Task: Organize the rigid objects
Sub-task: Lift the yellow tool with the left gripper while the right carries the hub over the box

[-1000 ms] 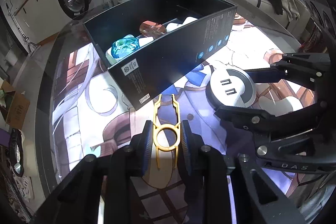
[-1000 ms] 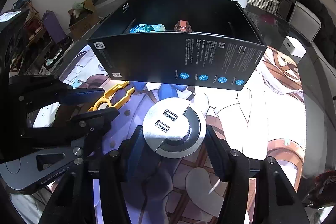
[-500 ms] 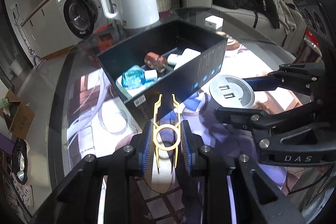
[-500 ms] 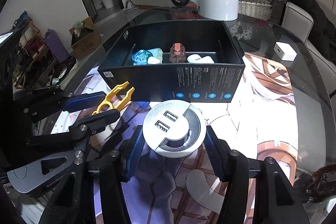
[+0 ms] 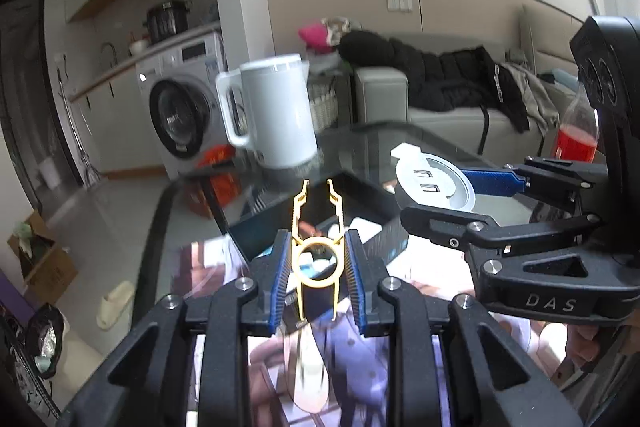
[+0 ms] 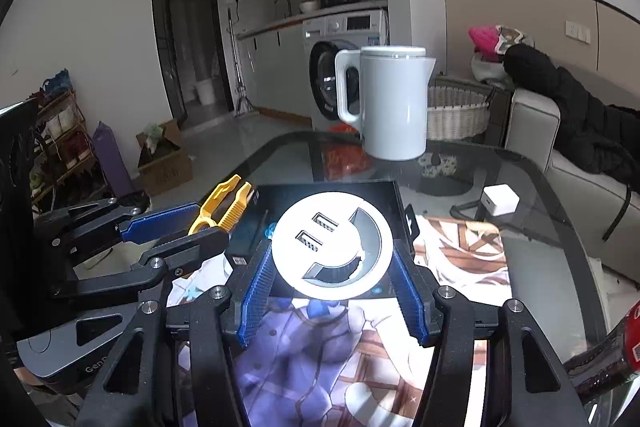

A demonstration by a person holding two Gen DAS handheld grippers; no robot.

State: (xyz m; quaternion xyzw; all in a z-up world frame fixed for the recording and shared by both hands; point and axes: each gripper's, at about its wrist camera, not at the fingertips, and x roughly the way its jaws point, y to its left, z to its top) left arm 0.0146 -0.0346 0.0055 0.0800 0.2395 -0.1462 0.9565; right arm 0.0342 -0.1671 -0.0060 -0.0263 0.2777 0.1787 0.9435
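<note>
On the far side of the glass table [image 6: 540,239] stands a white kettle [image 6: 394,103]. Nearer lies the black box [image 6: 384,195]. Above its near wall, the right gripper [image 6: 332,291] clamps a round USB hub [image 6: 330,245]; left of it, the left gripper [image 5: 318,277] pinches yellow tweezers [image 5: 318,227].

the left gripper [image 5: 317,277] clamps a yellow clip tool [image 5: 316,247] above the black box [image 5: 360,195] on the glass table [image 5: 400,143]; the right gripper [image 5: 452,195] holds a round usb hub [image 5: 434,183] near a white kettle [image 5: 276,115].
</note>
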